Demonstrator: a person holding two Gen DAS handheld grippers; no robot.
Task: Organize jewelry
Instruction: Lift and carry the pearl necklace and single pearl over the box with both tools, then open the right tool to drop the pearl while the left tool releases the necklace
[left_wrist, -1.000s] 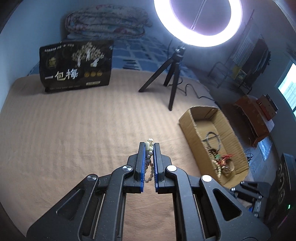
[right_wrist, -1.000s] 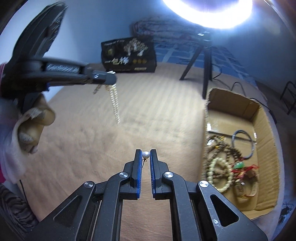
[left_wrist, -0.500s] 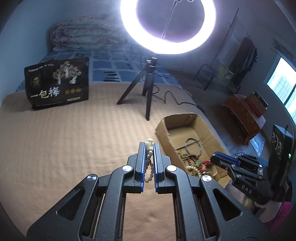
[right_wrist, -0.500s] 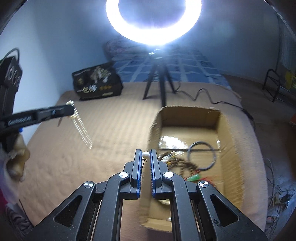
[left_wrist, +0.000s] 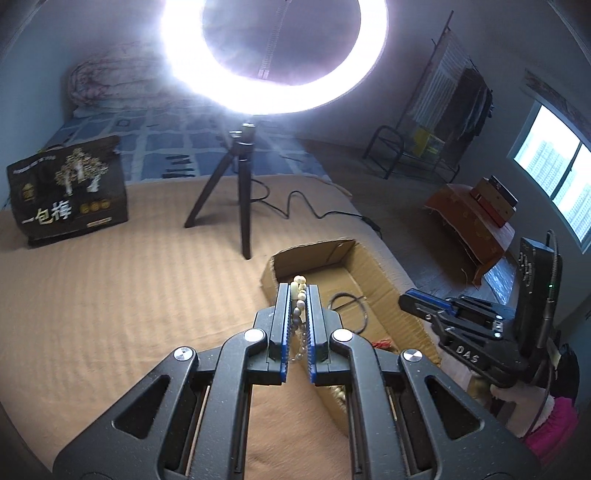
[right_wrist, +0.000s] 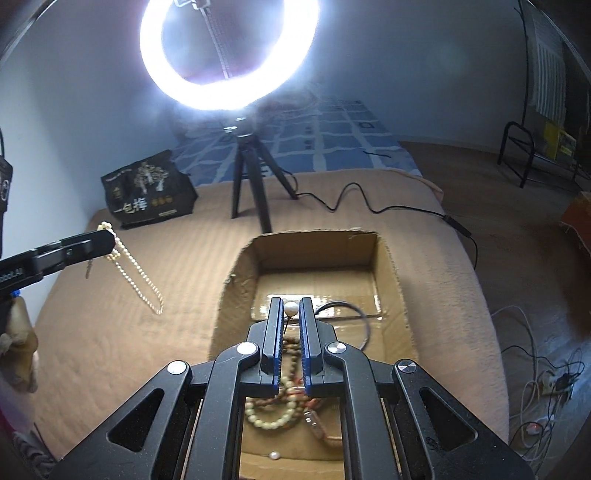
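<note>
Right wrist view: the right gripper (right_wrist: 291, 314) hung over the cardboard box (right_wrist: 236, 273), its jaws pinching a pearl (right_wrist: 291, 307). The left gripper (left_wrist: 299, 295), jaws nearly shut, clamped a bead necklace (left_wrist: 298, 295) dangling above the bed (left_wrist: 110, 295).

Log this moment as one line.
left hand-held gripper: shut on bead necklace | right hand-held gripper: shut on pearl, over cardboard box

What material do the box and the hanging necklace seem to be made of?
Box: corrugated cardboard, matte brown, with rough torn edges. Necklace in the left gripper: small glossy cream beads, likely pearl or imitation; I cannot tell which.
</note>
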